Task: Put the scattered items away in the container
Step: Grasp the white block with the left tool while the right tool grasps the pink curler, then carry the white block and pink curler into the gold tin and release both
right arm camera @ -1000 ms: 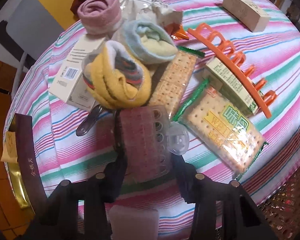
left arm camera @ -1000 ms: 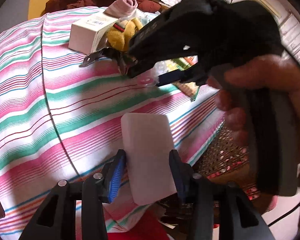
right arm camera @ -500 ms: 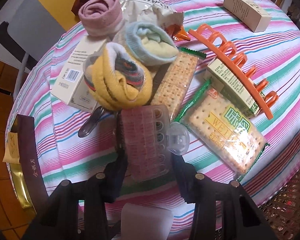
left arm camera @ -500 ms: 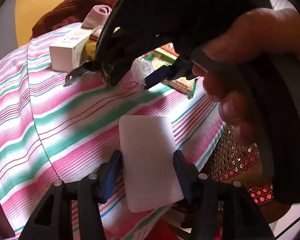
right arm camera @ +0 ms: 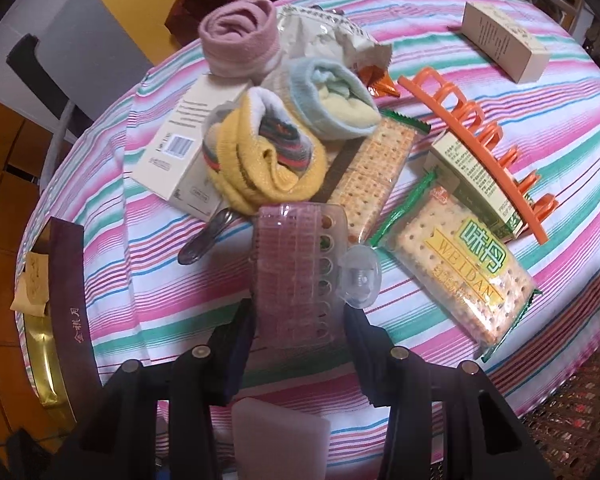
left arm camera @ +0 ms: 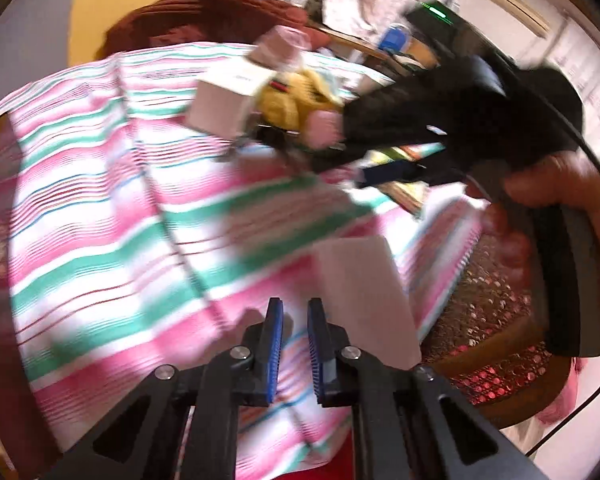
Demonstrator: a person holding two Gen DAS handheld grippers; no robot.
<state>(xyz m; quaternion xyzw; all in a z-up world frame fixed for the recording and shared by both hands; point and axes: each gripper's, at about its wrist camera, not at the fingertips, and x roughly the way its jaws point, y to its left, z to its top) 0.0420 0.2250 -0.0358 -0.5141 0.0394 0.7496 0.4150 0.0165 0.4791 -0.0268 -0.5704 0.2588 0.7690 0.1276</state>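
The left gripper (left arm camera: 292, 350) has just been closing, and its blue pads now stand almost together with nothing between them. A white rectangular pad (left arm camera: 364, 300) lies flat on the striped tablecloth (left arm camera: 100, 208) just to the right of those fingers, close to the near table edge, where the cloth drops toward a woven rattan seat (left arm camera: 496, 320). Left of the fingers the cloth is bare well back toward the pile, though this view is smeared by motion.

The right gripper (right arm camera: 300, 344) is clamped partway on a clear pink hair claw (right arm camera: 296, 272), one finger on either side of it, with a person's hand (left arm camera: 560, 188) around its handle. The claw sits among the scattered things. Just behind it lie a yellow rolled sock (right arm camera: 256, 164), a white carton (right arm camera: 180, 152) and a pack of crackers (right arm camera: 376, 168). To the right are a second cracker pack (right arm camera: 456, 272), a small green-printed box (right arm camera: 472, 176) and a long orange hair claw (right arm camera: 484, 140).

At the left edge of the table stands a dark maroon box (right arm camera: 70, 300) with a gold lining, holding a yellowish piece of paper (right arm camera: 30, 288); whether anything else is in it cannot be told.

Farther back are a pale blue rolled sock (right arm camera: 332, 100), a pink rolled sock (right arm camera: 240, 36), a crumpled wrapper (right arm camera: 328, 40) and, apart near the far right edge, a cream carton (right arm camera: 504, 44).
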